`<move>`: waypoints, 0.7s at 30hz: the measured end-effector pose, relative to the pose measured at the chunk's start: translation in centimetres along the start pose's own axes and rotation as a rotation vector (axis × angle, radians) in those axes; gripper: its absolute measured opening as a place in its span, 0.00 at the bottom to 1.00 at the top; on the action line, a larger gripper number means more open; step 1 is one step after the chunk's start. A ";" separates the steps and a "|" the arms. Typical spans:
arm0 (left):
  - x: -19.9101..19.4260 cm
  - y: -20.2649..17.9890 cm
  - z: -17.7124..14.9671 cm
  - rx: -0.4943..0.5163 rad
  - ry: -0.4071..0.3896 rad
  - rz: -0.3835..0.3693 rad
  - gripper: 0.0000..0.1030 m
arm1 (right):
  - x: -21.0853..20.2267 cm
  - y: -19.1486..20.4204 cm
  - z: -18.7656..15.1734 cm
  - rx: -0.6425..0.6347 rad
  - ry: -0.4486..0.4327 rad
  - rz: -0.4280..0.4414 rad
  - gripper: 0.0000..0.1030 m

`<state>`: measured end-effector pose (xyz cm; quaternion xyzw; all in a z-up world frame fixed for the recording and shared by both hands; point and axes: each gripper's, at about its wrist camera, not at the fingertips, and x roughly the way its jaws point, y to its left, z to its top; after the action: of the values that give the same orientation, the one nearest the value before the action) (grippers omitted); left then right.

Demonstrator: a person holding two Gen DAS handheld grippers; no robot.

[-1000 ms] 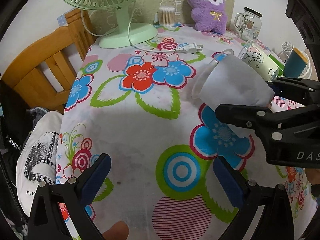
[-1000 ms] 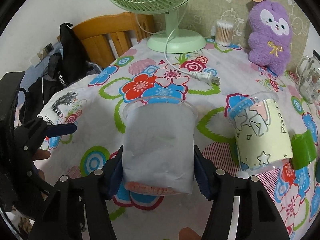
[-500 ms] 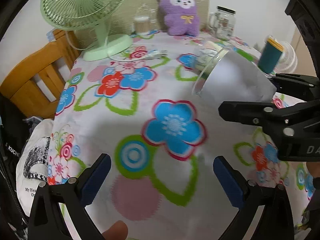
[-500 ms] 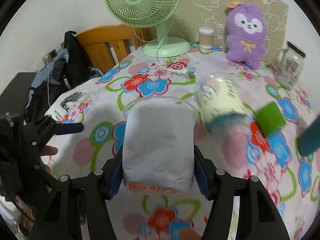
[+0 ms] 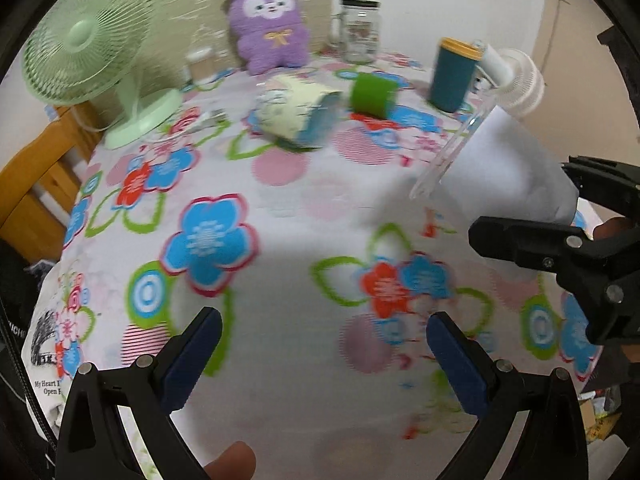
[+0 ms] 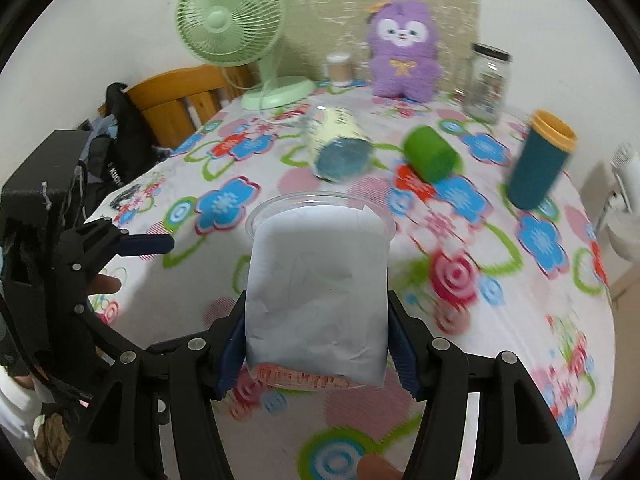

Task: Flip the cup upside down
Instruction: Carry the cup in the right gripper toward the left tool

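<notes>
above the flowered table [image 6: 500, 320], the right gripper [image 6: 316, 340] clamps a clear cup w/ white paper sleeve [image 6: 316, 292] by both sides near its base, rim pointing fwd, off the cloth. left gripper [image 5: 320, 356] hangs w/ pads wide apart, nothing btwn them. behind: a patterned cup on its side [image 6: 340, 152], prob touching the cloth; green roll [image 6: 430, 152], teal tumbler [image 6: 538, 164], fan [image 6: 232, 28], purple plush [image 6: 402, 56].
</notes>
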<state>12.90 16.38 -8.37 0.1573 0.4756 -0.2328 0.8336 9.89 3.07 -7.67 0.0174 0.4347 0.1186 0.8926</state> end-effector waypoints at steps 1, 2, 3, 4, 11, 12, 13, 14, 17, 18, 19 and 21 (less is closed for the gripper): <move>0.0 -0.7 0.0 0.009 -0.002 -0.006 1.00 | -0.3 -0.4 -0.5 0.009 0.000 -0.011 0.63; -0.1 -1.4 -0.1 0.019 -0.003 -0.009 1.00 | -0.4 -0.8 -0.8 0.017 0.001 -0.016 0.63; -0.1 -2.0 -0.1 0.026 -0.002 -0.010 1.00 | -0.5 -1.1 -1.3 0.026 0.005 -0.022 0.63; 0.0 -2.4 -0.2 0.029 -0.001 -0.013 1.00 | -0.6 -1.3 -1.7 0.032 0.008 -0.024 0.63; 0.7 -4.6 -1.5 0.023 0.034 -0.041 1.00 | -1.1 -1.9 -4.0 0.034 0.025 -0.068 0.63; 0.8 -4.8 -1.7 0.022 0.039 -0.043 1.00 | -1.2 -2.0 -4.3 0.031 0.026 -0.076 0.63; 0.9 -5.1 -2.0 0.023 0.044 -0.045 1.00 | -1.3 -2.1 -4.6 0.035 0.027 -0.081 0.63; 1.0 -5.3 -2.2 0.023 0.046 -0.046 1.00 | -1.3 -2.1 -4.8 0.041 0.028 -0.082 0.63; 1.1 -5.8 -2.6 0.015 0.056 -0.062 1.00 | -1.9 -2.2 -5.5 0.054 0.029 -0.089 0.63; 1.0 -5.9 -2.7 0.013 0.057 -0.065 1.00 | -2.3 -2.1 -5.8 0.053 0.027 -0.099 0.63; 1.0 -6.2 -2.9 0.015 0.057 -0.066 1.00 | -2.5 -2.0 -6.0 0.049 0.025 -0.106 0.63; 0.9 -6.5 -3.2 0.022 0.057 -0.069 1.00 | -2.7 -1.8 -6.4 0.036 0.033 -0.120 0.63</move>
<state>7.50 12.19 -11.05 0.1565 0.5016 -0.2622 0.8094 3.67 0.26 -9.80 0.0054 0.4514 0.0572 0.8904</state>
